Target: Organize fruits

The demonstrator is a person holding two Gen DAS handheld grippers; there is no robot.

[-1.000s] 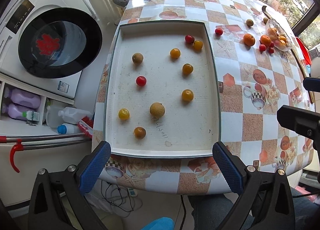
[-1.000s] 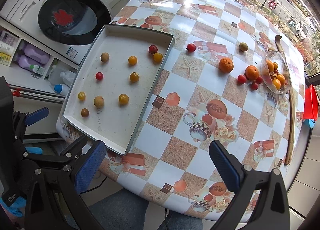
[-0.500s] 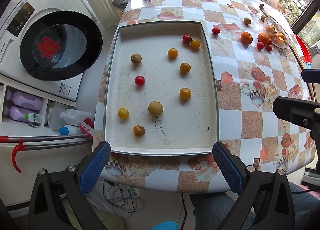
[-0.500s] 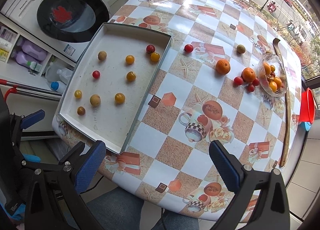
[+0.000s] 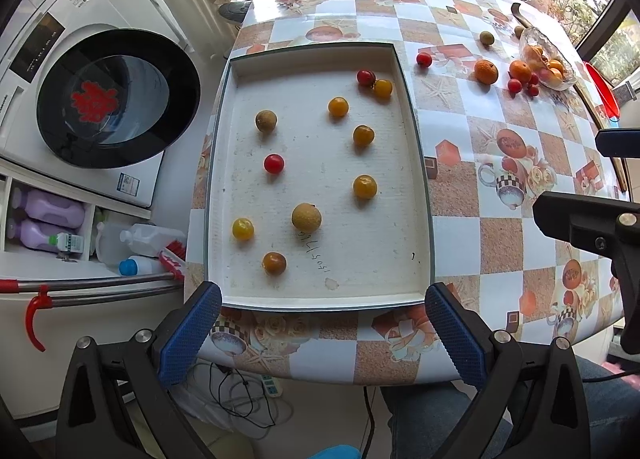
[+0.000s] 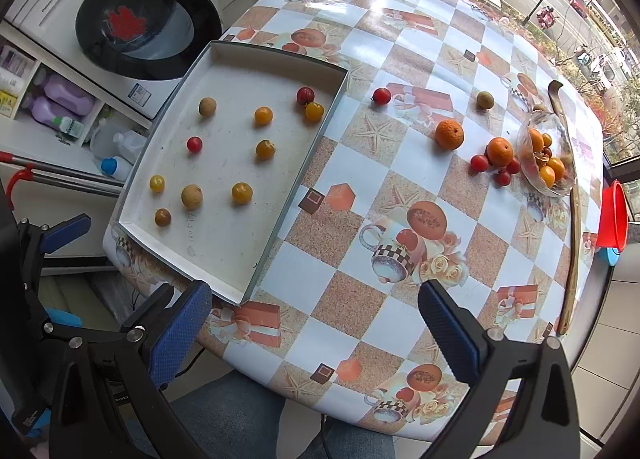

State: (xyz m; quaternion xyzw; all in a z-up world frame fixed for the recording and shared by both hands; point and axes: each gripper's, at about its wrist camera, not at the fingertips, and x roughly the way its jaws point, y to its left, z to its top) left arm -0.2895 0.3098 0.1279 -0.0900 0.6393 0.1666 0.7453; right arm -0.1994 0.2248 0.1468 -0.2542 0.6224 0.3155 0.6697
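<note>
Ten small fruits lie loose in the white tray [image 5: 416, 163], which sits on the worktop [image 6: 360, 259] at its corner nearest the washing machine [image 5: 92, 99]. Inside the tray, a red tomato [image 5: 365, 77] touches a yellow one [image 5: 383, 88] near the far right corner, a brown longan [image 5: 266, 120] lies toward the left wall, a second red tomato [image 5: 274, 163] sits below it, and a larger longan [image 5: 306, 216] rests in the near half, well apart from the others. Outside the tray, to its right, a lone red tomato [image 6: 381, 95] lies just beyond the far corner, an orange [image 6: 449, 134] farther right, then a second orange [image 6: 499, 151] with three red tomatoes clustered against it, beside a glass bowl [image 6: 560, 127] that holds more fruit. A greenish longan [image 6: 485, 100] lies alone, farther back than the first orange. The left hand-held gripper [image 5: 322, 335] hangs off the near edge of the tray, its blue-padded jaws spread wide and holding nothing. The right hand-held gripper [image 6: 316, 333] hangs over the near worktop edge to the right of the tray, jaws likewise wide apart and empty. Purple bottles [image 5: 52, 207] stand on a shelf below the washing machine.
</note>
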